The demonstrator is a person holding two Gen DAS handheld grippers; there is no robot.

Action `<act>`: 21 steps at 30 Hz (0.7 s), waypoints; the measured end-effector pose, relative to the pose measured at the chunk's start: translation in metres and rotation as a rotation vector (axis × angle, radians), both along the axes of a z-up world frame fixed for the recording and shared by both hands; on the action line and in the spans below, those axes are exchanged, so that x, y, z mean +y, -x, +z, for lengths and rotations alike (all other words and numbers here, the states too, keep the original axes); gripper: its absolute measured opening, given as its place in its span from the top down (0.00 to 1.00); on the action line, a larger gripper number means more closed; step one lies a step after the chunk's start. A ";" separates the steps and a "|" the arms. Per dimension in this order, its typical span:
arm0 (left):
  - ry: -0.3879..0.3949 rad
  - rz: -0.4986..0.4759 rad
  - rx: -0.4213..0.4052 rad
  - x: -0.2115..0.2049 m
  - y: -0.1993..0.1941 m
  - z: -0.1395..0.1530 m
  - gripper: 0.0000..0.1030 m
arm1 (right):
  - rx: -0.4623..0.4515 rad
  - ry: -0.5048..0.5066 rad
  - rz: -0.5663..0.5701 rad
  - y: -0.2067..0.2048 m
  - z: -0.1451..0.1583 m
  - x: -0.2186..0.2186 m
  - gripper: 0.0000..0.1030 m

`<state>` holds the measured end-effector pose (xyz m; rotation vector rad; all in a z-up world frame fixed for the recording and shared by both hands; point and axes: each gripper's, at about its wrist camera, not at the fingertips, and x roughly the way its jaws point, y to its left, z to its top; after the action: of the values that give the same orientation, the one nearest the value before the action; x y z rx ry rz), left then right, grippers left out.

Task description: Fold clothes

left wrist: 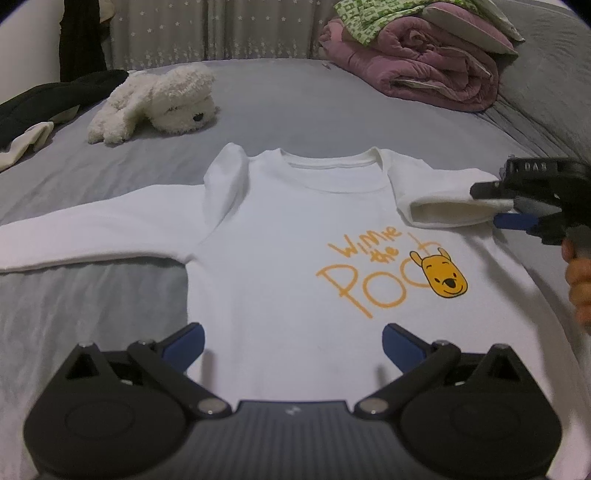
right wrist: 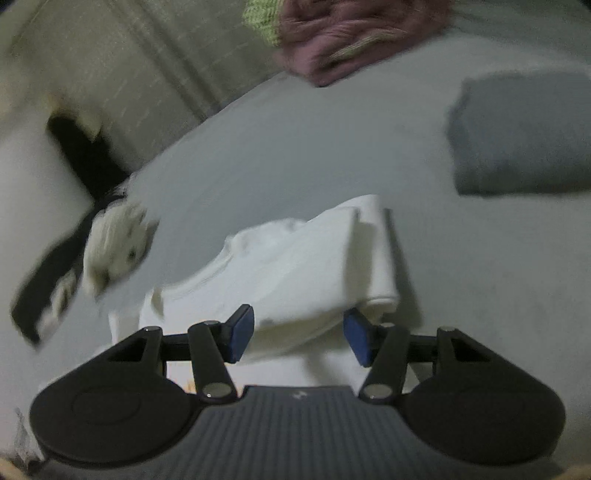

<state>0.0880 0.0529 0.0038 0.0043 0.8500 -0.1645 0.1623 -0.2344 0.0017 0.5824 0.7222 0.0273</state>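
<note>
White shirt (left wrist: 295, 236) lies face up on the grey bed (left wrist: 288, 107), collar away from me, yellow Pooh print (left wrist: 391, 273) on the chest. One long sleeve (left wrist: 92, 229) is stretched flat out to my left. The other sleeve (left wrist: 450, 206) is folded in toward the chest, its cuff end between the fingers of my right gripper (left wrist: 496, 206).

My left gripper (left wrist: 291, 345) hovers above the lower part of the shirt, fingers spread wide, nothing between the blue pads (left wrist: 184, 345).

Right gripper, own view (right wrist: 299, 338): blurred by motion. White sleeve fabric (right wrist: 306, 280) bunches between the two blue pads (right wrist: 242, 332). The pads stand apart, with cloth filling the gap; from the left view one finger sits over the cuff and one under it. Can't tell whether they actually bite the cloth. Part of my right hand (left wrist: 578, 284) shows at the frame edge on the handle.

Around the shirt: white plush dog (left wrist: 159, 103) lying on the bed beyond the left sleeve, black clothing (left wrist: 48, 99) at the far left edge, rolled pink quilt (left wrist: 417, 62) with green patterned cloth (left wrist: 365, 18) on top at the far right, grey pillow (right wrist: 524, 133) on the right side of the bed, star-patterned curtain (left wrist: 207, 29) behind.
</note>
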 end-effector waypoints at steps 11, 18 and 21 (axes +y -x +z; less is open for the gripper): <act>0.007 0.001 0.007 0.002 -0.002 -0.001 0.00 | -0.027 0.015 -0.107 -0.002 0.010 0.008 0.72; 0.014 -0.003 0.005 0.002 0.000 0.001 0.00 | 0.011 -0.028 -0.109 -0.006 0.009 0.005 0.69; 0.017 -0.005 0.005 0.002 0.000 0.002 0.00 | 0.032 -0.107 -0.099 -0.004 0.006 0.003 0.69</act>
<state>0.0877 0.0553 0.0058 -0.0104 0.8535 -0.1768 0.1661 -0.2317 0.0078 0.7216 0.7257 -0.0356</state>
